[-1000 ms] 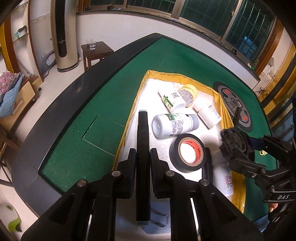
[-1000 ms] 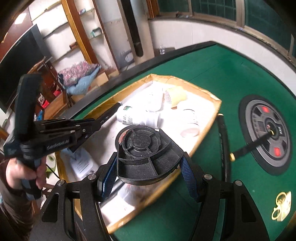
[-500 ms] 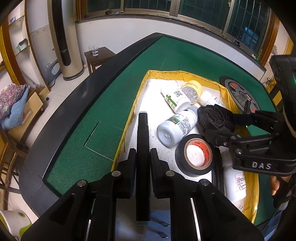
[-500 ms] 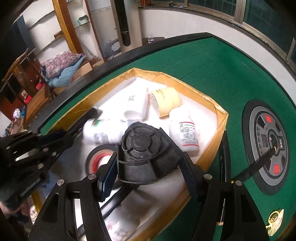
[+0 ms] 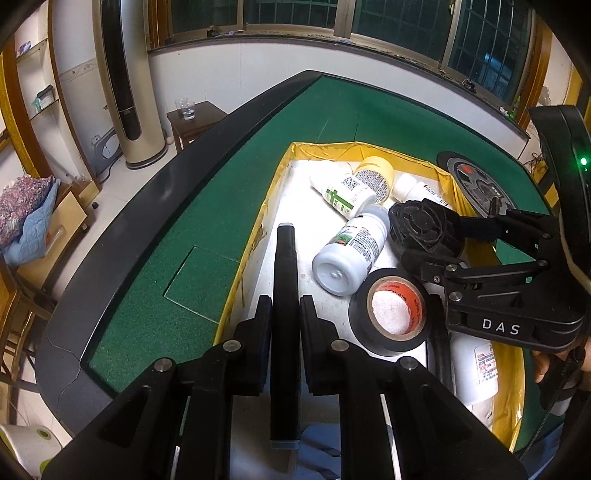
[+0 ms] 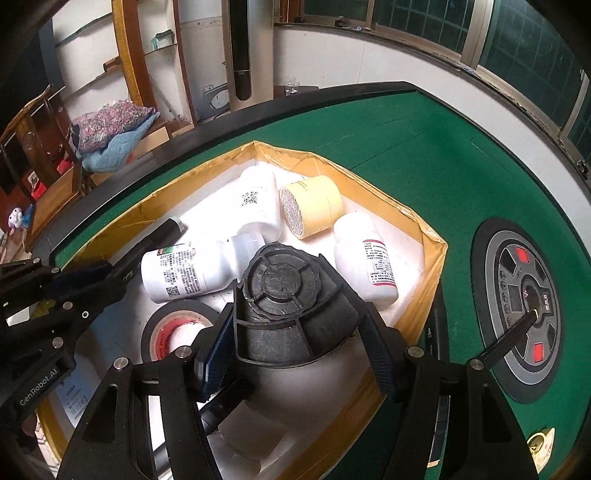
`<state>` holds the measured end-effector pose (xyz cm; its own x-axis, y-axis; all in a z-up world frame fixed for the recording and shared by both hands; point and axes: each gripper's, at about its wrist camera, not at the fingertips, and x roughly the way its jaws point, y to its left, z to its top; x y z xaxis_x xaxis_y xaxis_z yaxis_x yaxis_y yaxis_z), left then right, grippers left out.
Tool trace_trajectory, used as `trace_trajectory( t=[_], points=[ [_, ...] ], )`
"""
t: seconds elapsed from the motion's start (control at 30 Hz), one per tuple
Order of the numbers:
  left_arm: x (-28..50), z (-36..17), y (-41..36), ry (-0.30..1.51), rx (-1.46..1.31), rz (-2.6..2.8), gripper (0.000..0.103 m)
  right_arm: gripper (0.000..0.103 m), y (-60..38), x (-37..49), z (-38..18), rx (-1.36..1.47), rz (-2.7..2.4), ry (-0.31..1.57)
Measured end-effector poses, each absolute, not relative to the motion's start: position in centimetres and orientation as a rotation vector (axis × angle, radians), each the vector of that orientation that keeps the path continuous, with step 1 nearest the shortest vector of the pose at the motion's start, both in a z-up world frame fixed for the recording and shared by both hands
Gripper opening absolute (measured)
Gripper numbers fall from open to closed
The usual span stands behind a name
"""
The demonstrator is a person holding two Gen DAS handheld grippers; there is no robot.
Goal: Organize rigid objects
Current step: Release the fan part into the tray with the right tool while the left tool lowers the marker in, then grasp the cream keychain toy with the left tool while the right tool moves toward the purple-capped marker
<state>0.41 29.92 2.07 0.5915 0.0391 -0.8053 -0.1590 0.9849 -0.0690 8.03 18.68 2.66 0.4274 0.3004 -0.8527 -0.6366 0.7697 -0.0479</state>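
Barred windows (image 5: 424, 26), tiled floor (image 5: 122, 184)

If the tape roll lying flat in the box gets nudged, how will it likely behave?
The tape roll lies flat on its side face, so it would probably slide, not roll. Its wound body looks stiff and should keep its shape. The white bottle lies close by, so a push that way may bump it.

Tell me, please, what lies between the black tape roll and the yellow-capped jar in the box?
In the left wrist view, a white bottle lies on its side between the black tape roll and the yellow-capped jar, its base toward the tape.
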Motion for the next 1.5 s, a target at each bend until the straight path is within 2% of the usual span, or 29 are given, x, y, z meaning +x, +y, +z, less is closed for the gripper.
trace_trajectory(
  t=[0.27,0.47,0.67,0.73,0.77,1.17,1.3,1.43,1.5],
  points=[
    [0.3,2.1,29.6,0.922,-0.12,0.137,0.014,0.061,18.7,7.3,2.9,-0.419,0.607,0.949],
    [-0.1,2.4,29.1,0.912,-0.096,0.152,0.02,0.065,18.4,6.4,3.5,-0.39,0.634,0.941],
    [-1.0,2.9,28.0,0.883,-0.075,0.147,0.042,0.067,17.1,4.8,4.6,-0.346,0.66,0.904],
    [-1.3,3.3,27.5,0.862,-0.049,0.161,0.053,0.068,16.2,4.2,5.0,-0.318,0.664,0.891],
    [-1.5,3.5,27.4,0.849,-0.039,0.166,0.055,0.07,15.8,4.0,5.1,-0.307,0.664,0.886],
    [-3.3,5.4,25.5,0.78,0.004,0.169,0.055,0.076,10.5,1.8,5.7,-0.187,0.623,0.878],
    [-3.7,5.9,24.4,0.766,0.026,0.156,0.062,0.077,9.1,0.9,5.3,-0.165,0.613,0.891],
    [-4.2,6.6,22.9,0.76,0.03,0.121,0.062,0.079,7.3,-0.2,4.9,-0.142,0.6,0.896],
    [-4.4,7.2,21.8,0.752,0.035,0.091,0.062,0.084,6.0,-0.9,4.6,-0.116,0.596,0.897]
  ],
)
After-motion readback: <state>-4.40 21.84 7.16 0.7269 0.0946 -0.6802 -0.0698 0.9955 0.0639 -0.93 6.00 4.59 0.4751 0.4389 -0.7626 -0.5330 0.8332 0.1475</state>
